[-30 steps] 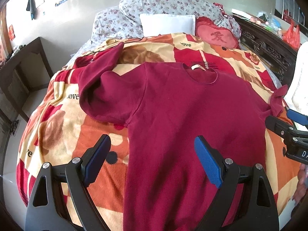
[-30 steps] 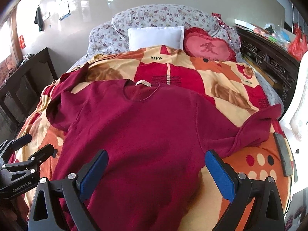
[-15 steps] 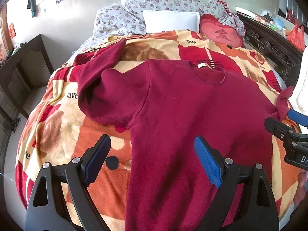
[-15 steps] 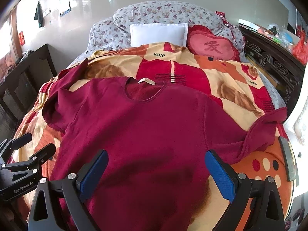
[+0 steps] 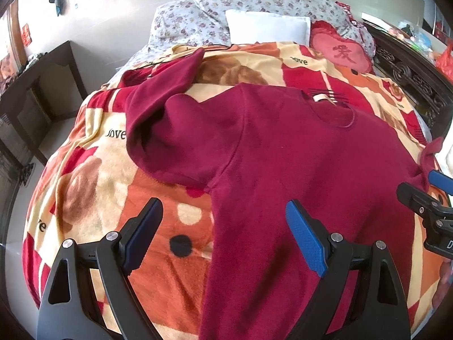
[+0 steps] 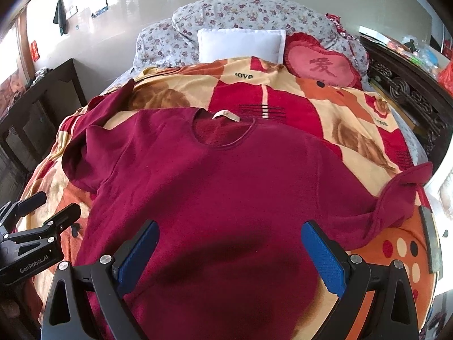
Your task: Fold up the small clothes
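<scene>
A dark red long-sleeved top (image 5: 286, 153) (image 6: 226, 192) lies spread flat on the bed, collar with a pale label (image 6: 226, 115) toward the pillows. Its left sleeve (image 5: 158, 102) is bunched and runs back toward the headboard; its right sleeve (image 6: 402, 198) is crumpled at the bed's right edge. My left gripper (image 5: 223, 223) hovers open over the top's left side seam, nothing between its blue pads. My right gripper (image 6: 229, 243) hovers open above the lower middle of the top, casting a shadow on it. Each gripper shows at the edge of the other's view.
The bed carries an orange, red and cream blanket (image 5: 93, 175) (image 6: 325, 107). At the head lie floral pillows (image 6: 249, 17), a white cushion (image 6: 240, 44) and a red heart cushion (image 6: 322, 65). A dark wooden table (image 5: 36, 85) stands left; carved dark furniture (image 6: 410, 96) runs along the right.
Both grippers have moved forward and lower over the top, which looks larger now. A shadow has grown on its lower middle. Neither gripper has shut; the top has not moved.
</scene>
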Available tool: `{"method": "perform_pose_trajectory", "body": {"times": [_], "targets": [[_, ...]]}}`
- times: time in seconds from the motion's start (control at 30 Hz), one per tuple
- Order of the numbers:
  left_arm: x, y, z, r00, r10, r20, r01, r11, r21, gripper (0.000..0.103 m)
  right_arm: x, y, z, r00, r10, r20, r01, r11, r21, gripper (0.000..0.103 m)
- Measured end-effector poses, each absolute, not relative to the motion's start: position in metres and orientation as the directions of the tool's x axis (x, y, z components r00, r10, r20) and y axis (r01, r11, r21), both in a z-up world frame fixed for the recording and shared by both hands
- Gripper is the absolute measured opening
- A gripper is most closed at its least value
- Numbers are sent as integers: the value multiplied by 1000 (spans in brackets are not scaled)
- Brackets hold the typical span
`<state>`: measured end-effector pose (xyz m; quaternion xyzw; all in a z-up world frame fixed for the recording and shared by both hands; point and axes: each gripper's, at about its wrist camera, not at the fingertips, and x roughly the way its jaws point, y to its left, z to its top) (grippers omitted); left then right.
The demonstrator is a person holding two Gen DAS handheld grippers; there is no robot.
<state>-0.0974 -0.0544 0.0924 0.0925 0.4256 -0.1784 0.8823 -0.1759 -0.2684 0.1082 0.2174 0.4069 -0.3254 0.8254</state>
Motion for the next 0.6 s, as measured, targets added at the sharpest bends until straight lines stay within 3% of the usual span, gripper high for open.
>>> {"method": "perform_pose_trajectory", "body": {"times": [0.6], "targets": [[-64, -35, 79, 586, -183, -790, 333, 942, 29, 89, -141, -266, 93, 455, -320, -831, 679, 728, 92, 100]]}}
